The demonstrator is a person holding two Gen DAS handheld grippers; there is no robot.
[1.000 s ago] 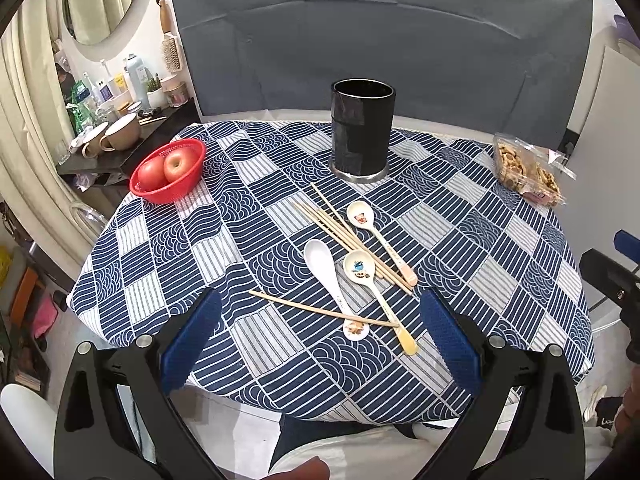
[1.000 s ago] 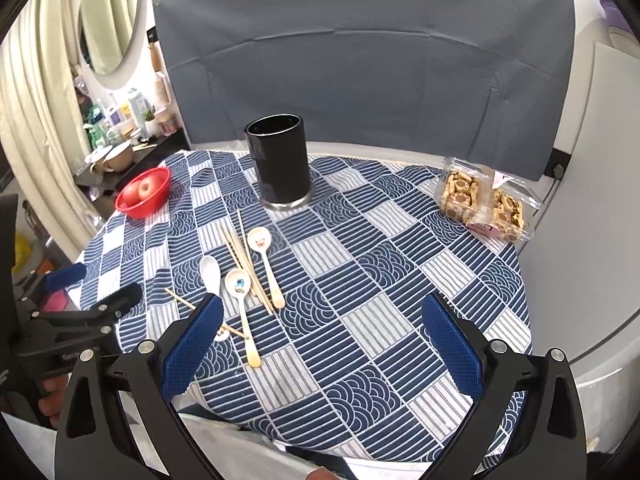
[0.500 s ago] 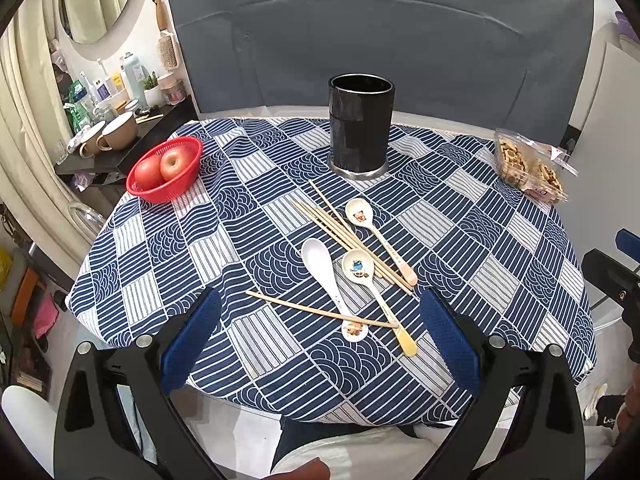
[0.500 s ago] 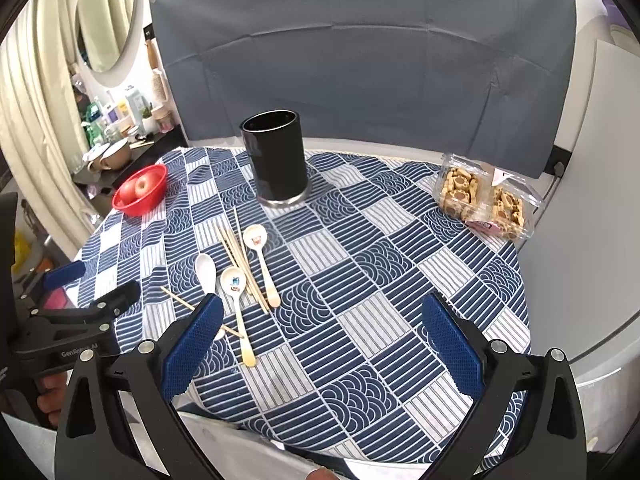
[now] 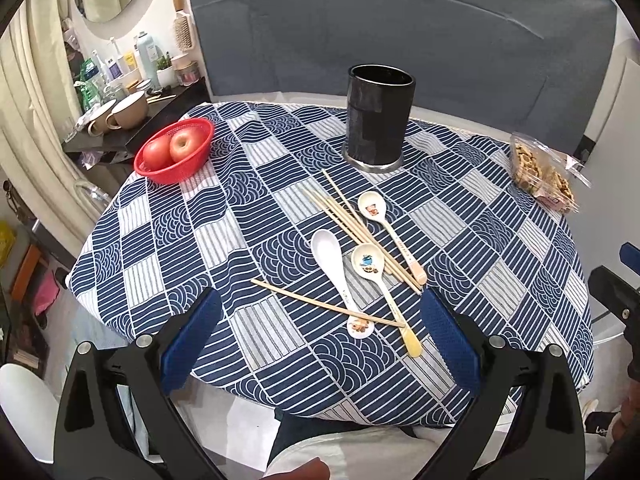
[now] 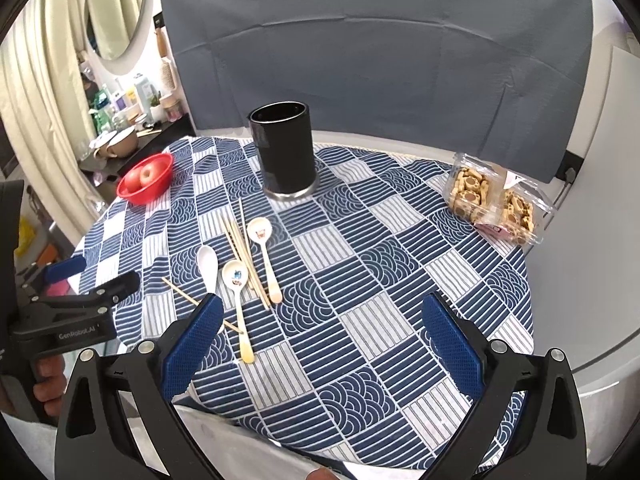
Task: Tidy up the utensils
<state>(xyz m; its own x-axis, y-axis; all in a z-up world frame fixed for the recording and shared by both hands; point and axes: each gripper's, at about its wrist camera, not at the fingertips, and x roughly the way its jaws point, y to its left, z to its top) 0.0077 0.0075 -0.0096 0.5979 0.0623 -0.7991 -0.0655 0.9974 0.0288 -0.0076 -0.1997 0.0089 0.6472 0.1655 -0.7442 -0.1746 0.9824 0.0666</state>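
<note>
1. The left tongs (image 5: 320, 336) hang over the near edge of the worktop (image 5: 160, 240), spread wide, with nothing between the blue pads (image 5: 192, 340).
2. The right tongs (image 6: 320, 336) are just as wide apart and just as empty, low in their own frame.
3. The utensils lie loose in the centre of the left view: a plain white spoon (image 5: 332, 256), a spoon with a blue picture (image 5: 370, 266) and a spoon with a pink-tipped handle (image 5: 374, 210).
4. A bundle of chopsticks (image 5: 352, 224) runs diagonally between the spoons, and a single chopstick (image 5: 320, 304) lies crosswise over two spoon handles, nearest the left tongs.
5. The black holder (image 5: 380, 116) stands upright in the upper centre, beyond the utensils, and looks empty as far as its rim shows.
6. Compared with a second ago, nothing on the cloth has shifted; only the views have drifted slightly, so neither tool has committed to a target.
7. In my judgement the sorting has not begun, and every piece is yet to be lifted into the holder.
8. The crosswise chopstick looks like the sensible first pick, since it pins the spoons.
</note>
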